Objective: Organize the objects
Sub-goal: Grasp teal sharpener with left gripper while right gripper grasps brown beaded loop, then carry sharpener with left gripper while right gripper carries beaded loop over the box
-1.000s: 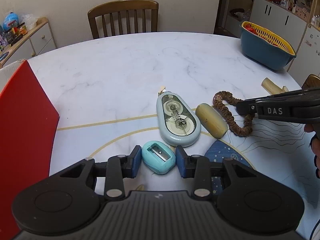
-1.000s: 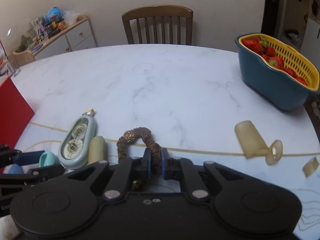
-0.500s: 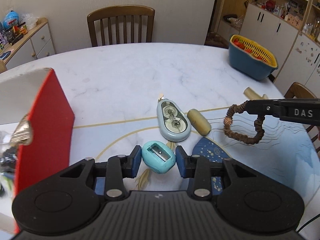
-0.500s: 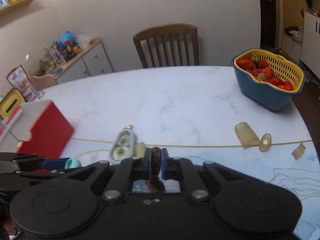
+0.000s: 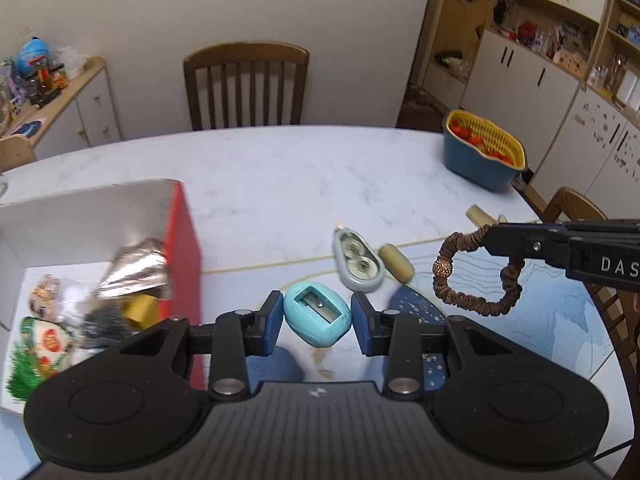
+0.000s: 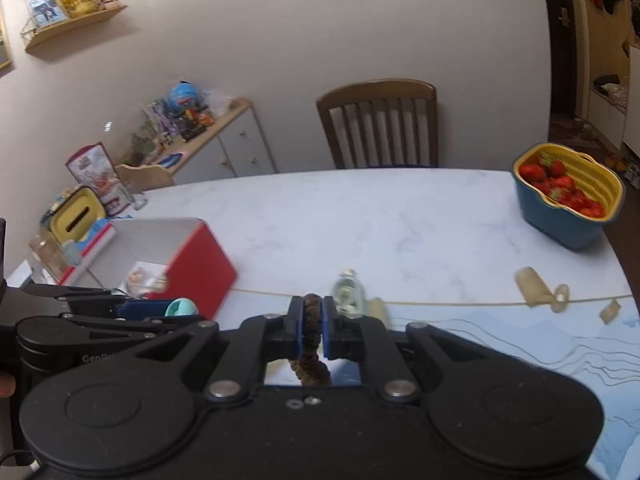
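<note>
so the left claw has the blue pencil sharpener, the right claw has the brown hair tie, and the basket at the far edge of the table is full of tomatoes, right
Not quite: the blue-and-yellow basket holds strawberries, not tomatoes; the right wrist view shows their green tops. The rest stands: the left claw grips the blue pencil sharpener, and the right claw holds the brown hair tie.

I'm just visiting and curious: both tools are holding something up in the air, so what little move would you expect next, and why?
Probably a short carry sideways to the red box. The left gripper is shut on the pencil sharpener, the right gripper on the brown scrunchie, both off the table, and the open box already holds things.
</note>
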`<state>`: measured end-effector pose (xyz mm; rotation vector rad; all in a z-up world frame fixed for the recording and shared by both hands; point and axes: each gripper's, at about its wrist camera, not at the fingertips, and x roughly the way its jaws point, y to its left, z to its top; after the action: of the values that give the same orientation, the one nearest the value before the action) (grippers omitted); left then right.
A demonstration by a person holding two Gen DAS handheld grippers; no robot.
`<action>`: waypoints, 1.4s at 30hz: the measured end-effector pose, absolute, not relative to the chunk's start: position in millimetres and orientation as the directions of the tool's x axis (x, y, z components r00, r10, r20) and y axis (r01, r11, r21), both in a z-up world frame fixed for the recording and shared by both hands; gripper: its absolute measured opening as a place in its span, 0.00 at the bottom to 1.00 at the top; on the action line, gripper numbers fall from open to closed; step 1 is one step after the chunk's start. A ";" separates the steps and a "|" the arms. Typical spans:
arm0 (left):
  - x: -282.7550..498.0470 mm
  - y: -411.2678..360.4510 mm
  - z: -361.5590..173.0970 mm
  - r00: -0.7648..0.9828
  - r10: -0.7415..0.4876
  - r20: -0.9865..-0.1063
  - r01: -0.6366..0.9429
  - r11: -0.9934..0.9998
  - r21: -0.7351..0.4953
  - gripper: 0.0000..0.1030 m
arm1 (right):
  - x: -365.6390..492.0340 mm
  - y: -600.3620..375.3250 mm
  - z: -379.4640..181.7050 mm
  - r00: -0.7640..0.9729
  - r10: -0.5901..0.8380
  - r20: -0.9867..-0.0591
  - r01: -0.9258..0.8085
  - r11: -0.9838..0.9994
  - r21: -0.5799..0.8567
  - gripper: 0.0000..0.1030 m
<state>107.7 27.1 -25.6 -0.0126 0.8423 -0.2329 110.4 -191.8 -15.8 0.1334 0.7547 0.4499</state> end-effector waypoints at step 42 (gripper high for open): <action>114.7 284.9 -20.9 0.646 0.002 -0.763 -0.063 0.997 -0.050 0.35 | 106.7 57.8 -8.6 0.510 0.575 -0.639 -0.563 0.785 0.258 0.07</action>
<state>114.7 284.9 -20.9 -0.0741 0.8681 0.0369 106.7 57.8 -8.6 0.0181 0.7768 0.6852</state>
